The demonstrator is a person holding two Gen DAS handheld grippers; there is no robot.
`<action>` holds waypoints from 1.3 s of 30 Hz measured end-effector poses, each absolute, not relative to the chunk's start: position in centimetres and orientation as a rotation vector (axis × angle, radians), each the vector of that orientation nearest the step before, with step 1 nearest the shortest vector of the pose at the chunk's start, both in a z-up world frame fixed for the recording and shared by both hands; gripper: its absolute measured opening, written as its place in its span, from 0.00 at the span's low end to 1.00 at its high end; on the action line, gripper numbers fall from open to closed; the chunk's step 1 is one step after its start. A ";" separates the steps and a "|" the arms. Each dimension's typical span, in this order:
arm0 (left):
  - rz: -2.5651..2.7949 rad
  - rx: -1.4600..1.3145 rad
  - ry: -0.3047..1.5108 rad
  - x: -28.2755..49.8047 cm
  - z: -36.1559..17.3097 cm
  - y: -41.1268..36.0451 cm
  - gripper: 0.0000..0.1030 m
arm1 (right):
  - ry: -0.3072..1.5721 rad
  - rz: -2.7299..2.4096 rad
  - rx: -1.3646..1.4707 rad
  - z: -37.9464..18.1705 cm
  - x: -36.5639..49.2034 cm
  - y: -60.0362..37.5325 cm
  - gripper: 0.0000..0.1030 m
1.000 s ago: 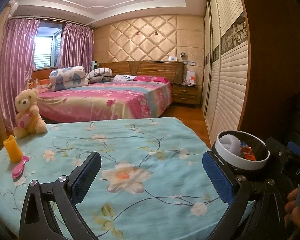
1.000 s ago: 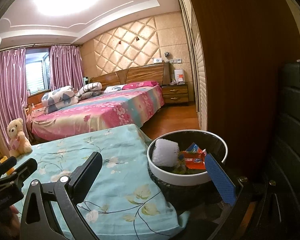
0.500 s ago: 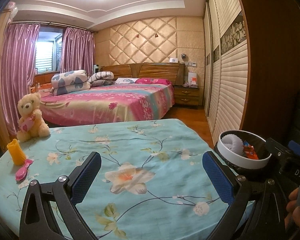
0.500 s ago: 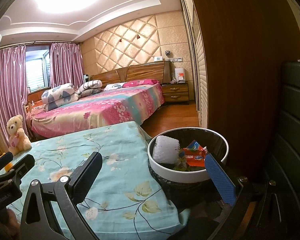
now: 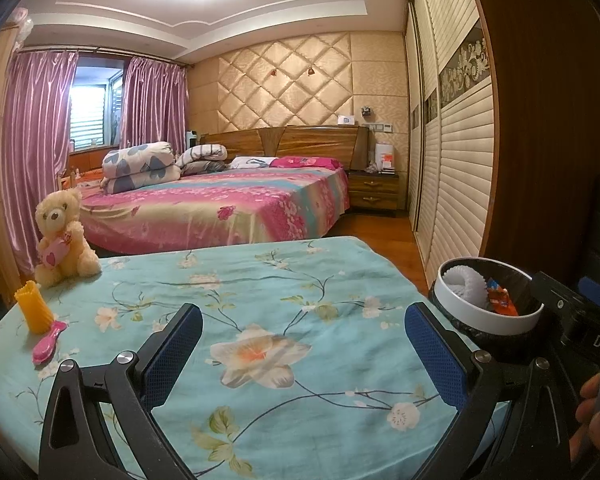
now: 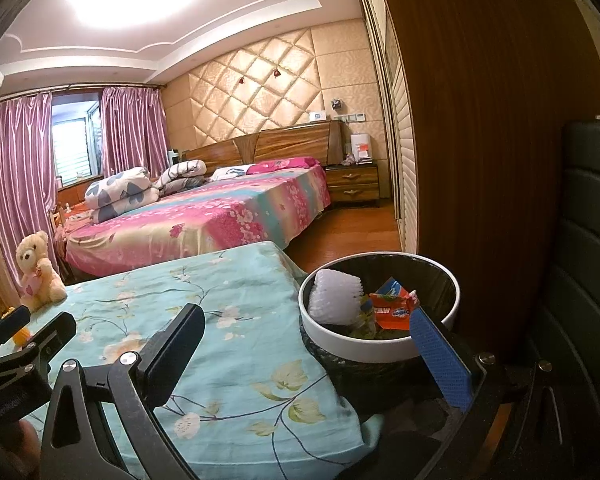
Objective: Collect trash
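Both claws, left claw (image 5: 302,354) and right claw (image 6: 308,354), stand apart and empty. The trash bin (image 6: 380,350), beside the worktop's (image 5: 260,288) right edge, holds an orange wrapper (image 6: 394,307). Risk: mistaking the pink comb (image 5: 49,347) for trash.

Home bedroom: made bed (image 5: 228,204) with wooden headboard (image 5: 284,142), pink curtains (image 5: 36,136), nightstand (image 5: 374,192), slatted wardrobe doors (image 5: 460,168), teddy bear (image 5: 62,240).

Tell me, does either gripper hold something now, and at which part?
Nothing is held. The left gripper and the right gripper are both open with nothing between their fingers.
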State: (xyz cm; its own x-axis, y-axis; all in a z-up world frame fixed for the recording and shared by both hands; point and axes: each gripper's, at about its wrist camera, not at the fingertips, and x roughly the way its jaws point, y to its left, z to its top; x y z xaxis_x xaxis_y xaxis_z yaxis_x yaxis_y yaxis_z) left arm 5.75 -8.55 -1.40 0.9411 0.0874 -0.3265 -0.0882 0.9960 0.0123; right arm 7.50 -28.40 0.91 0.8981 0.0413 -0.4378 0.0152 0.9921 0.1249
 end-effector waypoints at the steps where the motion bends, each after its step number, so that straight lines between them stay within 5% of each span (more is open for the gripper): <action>1: 0.089 -0.003 0.334 5.8 -1.4 -8.5 0.99 | 0.456 0.014 0.127 0.9 7.5 -28.4 1.00; 39: 0.068 0.001 0.348 6.0 -1.4 -8.1 0.99 | 0.463 0.027 0.112 1.3 7.2 -28.0 1.00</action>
